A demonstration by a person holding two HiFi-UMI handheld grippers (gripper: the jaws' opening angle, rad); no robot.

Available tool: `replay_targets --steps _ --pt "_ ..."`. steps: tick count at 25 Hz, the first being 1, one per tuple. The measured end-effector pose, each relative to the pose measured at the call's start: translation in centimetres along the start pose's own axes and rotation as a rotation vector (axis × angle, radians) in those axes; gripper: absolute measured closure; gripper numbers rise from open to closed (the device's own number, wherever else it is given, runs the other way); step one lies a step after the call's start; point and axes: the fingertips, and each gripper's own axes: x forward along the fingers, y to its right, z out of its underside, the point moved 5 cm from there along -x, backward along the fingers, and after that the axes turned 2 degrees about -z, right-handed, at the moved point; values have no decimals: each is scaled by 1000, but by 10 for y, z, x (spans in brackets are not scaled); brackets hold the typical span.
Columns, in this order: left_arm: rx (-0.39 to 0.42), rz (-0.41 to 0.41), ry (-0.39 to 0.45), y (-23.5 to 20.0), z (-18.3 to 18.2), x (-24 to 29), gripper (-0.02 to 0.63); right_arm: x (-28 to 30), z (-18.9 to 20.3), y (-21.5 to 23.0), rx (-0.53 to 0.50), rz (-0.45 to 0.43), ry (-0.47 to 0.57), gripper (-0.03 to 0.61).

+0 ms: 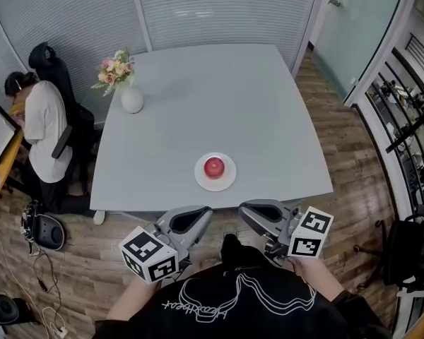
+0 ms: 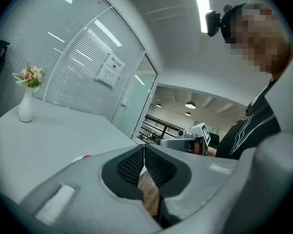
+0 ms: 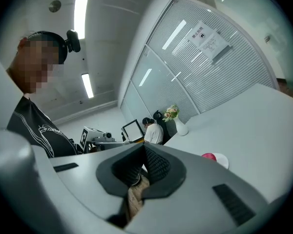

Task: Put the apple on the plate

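1. The apple (image 1: 214,167), red, sits on the white plate (image 1: 227,183), roughly at the plate's middle.
2. The plate stands on the grey table (image 1: 219,97), near the edge closest to the person holding the tongs.
3. The left tongs (image 1: 206,212) are pressed together. Their own view shows the ribbed pads meeting at the tip with nothing between them.
4. The right tongs (image 1: 243,211) are likewise pressed together, and nothing is pinched in them.
5. Both tongs are held off the table, just past its near edge and over the wooden floor (image 1: 339,140). They are close to the person's chest, well apart from the apple and plate.
6. The two tongs point roughly toward each other with a gap between the tips. Each one appears in the other's view.
7. A white vase (image 1: 131,99) holding flowers (image 1: 114,69) stands near the table's far left corner, well apart from the plate.
8. A seated person (image 1: 44,129) in a white top is bent over a separate desk to the left of the table.
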Motion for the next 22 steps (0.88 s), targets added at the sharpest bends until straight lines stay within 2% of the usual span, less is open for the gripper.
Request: replay_targets --steps 10,22 --pt "11 -21 3 5 5 -6 600 1 8 -2 -58 37 -33 571" --pt "9 -11 16 1 5 -4 599 -4 12 3 -55 72 -35 571"
